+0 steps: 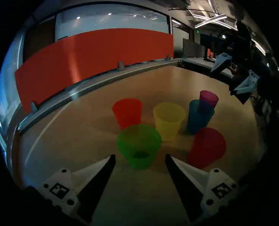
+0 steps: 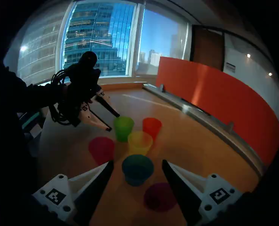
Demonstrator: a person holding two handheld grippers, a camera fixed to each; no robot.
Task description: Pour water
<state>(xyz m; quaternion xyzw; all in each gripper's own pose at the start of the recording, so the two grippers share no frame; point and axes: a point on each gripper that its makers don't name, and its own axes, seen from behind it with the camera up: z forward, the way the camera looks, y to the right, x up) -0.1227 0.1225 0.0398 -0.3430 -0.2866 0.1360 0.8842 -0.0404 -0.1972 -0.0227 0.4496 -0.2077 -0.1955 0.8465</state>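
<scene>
Left gripper view, left tongs (image 1: 140, 156) wide before green cup (image 1: 139, 145), right tongs (image 2: 137, 162) wide before blue cup (image 2: 137, 170)

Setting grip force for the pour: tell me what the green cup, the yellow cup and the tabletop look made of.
Green cup: likely thin plastic, translucent and glossy; its base shows through the wall.
Yellow cup: likely the same; light glows through it.
Tabletop: wood or wood-look laminate, smooth satin finish; tan with soft reflections.
</scene>
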